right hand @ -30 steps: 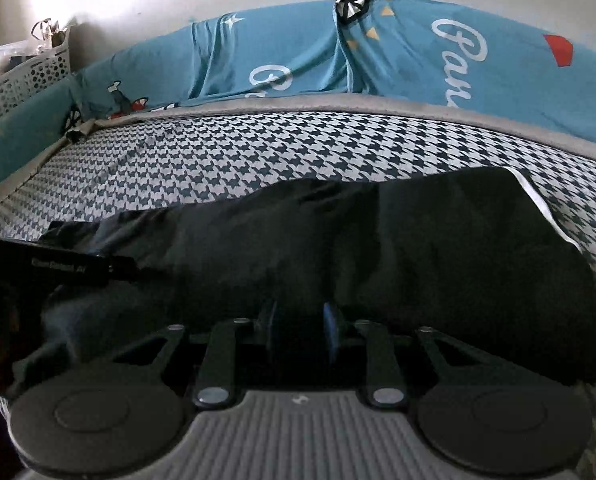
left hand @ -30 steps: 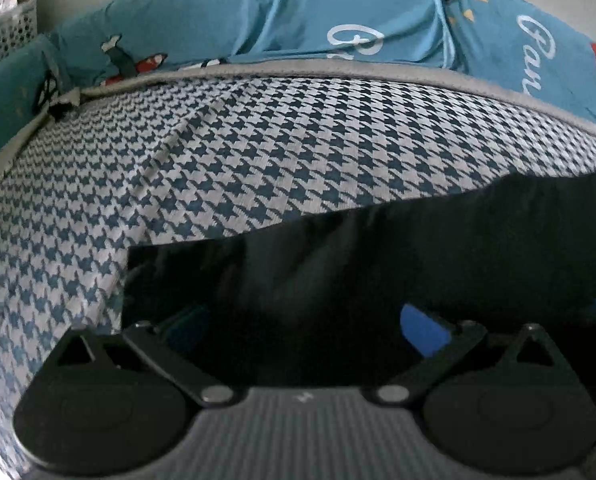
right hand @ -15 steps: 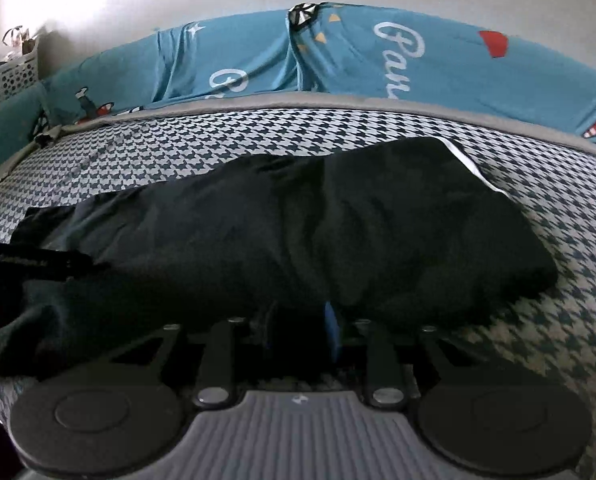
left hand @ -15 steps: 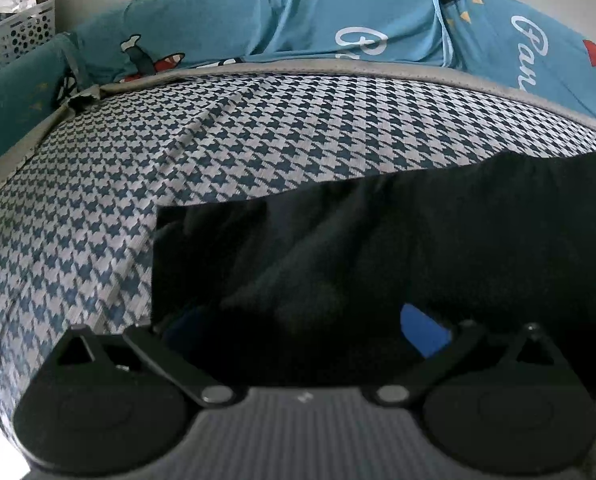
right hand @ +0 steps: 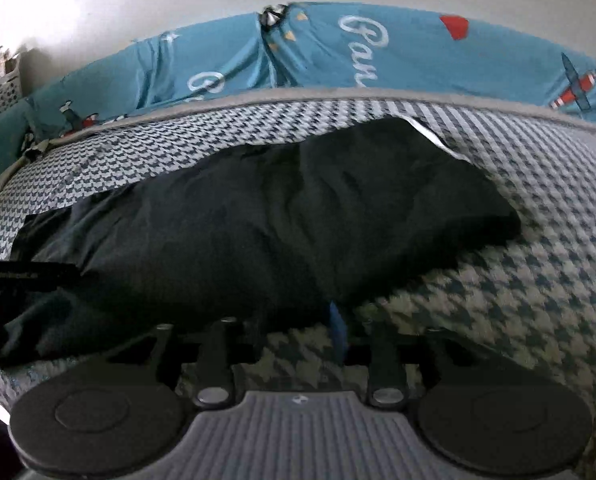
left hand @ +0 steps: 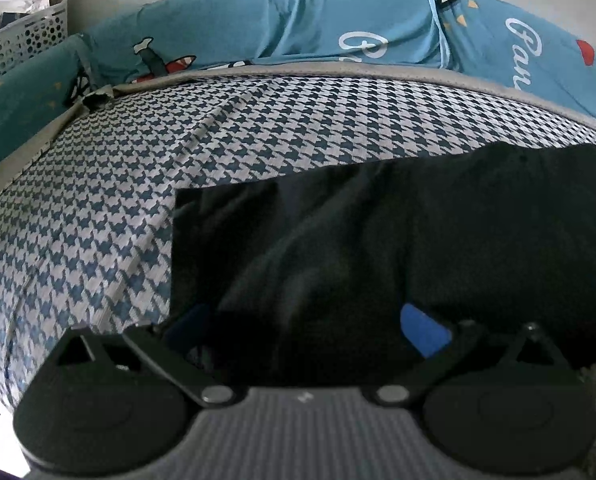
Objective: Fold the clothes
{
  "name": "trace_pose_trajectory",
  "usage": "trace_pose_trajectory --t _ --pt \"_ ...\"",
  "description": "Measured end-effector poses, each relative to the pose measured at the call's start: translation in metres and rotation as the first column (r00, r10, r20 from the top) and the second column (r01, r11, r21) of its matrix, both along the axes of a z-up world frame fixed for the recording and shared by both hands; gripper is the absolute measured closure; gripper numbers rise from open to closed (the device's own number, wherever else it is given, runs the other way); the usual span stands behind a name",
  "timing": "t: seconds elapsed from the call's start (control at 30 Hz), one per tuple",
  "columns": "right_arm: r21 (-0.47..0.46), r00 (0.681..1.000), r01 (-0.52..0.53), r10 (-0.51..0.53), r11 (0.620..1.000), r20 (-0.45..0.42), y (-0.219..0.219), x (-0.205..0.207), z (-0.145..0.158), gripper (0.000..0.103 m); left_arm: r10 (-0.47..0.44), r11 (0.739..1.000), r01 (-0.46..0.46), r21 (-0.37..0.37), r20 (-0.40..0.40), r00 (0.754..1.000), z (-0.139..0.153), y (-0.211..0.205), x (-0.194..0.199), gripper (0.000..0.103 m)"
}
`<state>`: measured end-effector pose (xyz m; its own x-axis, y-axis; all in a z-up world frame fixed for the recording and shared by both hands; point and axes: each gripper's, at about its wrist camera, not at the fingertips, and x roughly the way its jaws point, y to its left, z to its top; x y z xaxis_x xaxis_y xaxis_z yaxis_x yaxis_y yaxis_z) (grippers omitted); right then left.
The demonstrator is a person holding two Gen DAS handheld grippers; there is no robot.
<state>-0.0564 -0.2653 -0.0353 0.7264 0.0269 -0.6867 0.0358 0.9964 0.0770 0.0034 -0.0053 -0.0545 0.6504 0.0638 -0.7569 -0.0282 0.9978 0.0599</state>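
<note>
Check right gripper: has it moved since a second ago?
Yes. The right gripper has pulled back toward the near edge of the houndstooth bedsheet; the black garment now lies mostly beyond its fingertips.

The garment [right hand: 265, 224] lies on the sheet [left hand: 97, 208], stretched left to right across the near part of the bed, its left edge well short of the bed's left side and its right end short of the right side. The left gripper [left hand: 306, 320] sits over the garment's near left part, and the right gripper [right hand: 298, 328] is at the garment's near edge, just right of its middle, over bare sheet. Behind the sheet a bumper [right hand: 398, 52] runs along the far side and round the left side, with a basket [left hand: 21, 44] beyond its far left corner.
</note>
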Motion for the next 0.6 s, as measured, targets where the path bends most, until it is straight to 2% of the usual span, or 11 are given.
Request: trace_pose_trajectory --t 0.3,0.6 --pt "0.015 1.0 0.028 -0.028 0.999 -0.004 -0.006 -0.014 0.0 0.069 0.033 0.999 -0.034 -0.032 -0.01 0.999 0.001 0.005 -0.016 0.0" --pt "0.004 0.999 0.037 -0.037 0.999 -0.002 -0.012 -0.031 0.0 0.069 0.02 0.999 -0.021 -0.028 -0.021 1.0 0.0 0.005 -0.031 0.0"
